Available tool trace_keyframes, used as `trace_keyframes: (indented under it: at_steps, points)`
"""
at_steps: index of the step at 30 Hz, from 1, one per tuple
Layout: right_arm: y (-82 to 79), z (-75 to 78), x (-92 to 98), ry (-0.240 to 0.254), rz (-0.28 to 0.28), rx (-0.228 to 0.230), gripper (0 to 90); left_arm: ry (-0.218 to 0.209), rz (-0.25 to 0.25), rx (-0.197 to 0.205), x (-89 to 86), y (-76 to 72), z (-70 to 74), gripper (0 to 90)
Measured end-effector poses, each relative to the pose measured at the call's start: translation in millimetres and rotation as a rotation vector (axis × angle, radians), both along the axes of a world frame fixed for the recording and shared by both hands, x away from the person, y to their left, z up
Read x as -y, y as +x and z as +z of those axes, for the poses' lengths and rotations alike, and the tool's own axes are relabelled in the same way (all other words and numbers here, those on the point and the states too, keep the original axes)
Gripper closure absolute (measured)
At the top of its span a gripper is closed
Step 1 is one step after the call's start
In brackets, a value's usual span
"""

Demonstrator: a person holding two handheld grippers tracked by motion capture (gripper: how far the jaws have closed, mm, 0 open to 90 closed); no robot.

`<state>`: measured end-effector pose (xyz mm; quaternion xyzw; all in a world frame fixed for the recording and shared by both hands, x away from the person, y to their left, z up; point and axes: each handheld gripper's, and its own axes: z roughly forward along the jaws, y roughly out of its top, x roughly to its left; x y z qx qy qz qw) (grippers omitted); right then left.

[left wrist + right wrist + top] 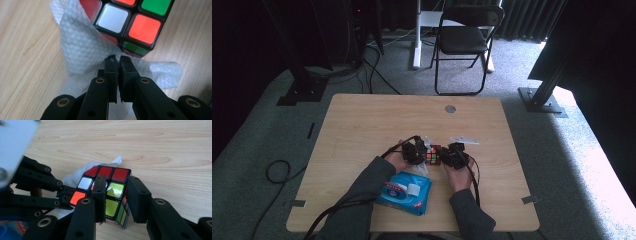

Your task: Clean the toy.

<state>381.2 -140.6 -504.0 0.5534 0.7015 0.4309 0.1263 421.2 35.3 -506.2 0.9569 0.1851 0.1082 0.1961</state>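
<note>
A colour-sticker puzzle cube [432, 154] is at the middle of the wooden table [362, 125], between my two grippers. My right gripper [117, 180] is shut on the cube [116, 190], one jaw across its upper face and the other on its right side. My left gripper [118, 58] is shut on a crumpled white tissue [82, 47], pinching it right under the cube's [130, 17] lower edge. In the right gripper view the left gripper [71, 195] reaches in from the left, with the tissue [75, 176] behind it. From above, the left gripper [414, 151] and right gripper [453, 156] flank the cube.
A blue tissue pack [404, 192] lies near the table's front edge beside the left forearm. A round hole [450, 108] sits near the table's far edge. A black folding chair [464, 40] and dark frame posts stand beyond. Cables trail off the table's front left.
</note>
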Motion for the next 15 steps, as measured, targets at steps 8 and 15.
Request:
trace_keyframes:
  at_steps: [8, 15]
  points:
    - [2.0, 2.0, -0.5, -0.014, 0.016, -0.011, 69.9, -0.055, 0.032, 0.025, -7.7, 1.6, 6.6, 86.7]
    - [4.4, 4.0, -4.0, -0.040, 0.046, -0.007, 70.8, -0.094, 0.072, 0.040, -17.0, 6.3, 12.1, 86.9]
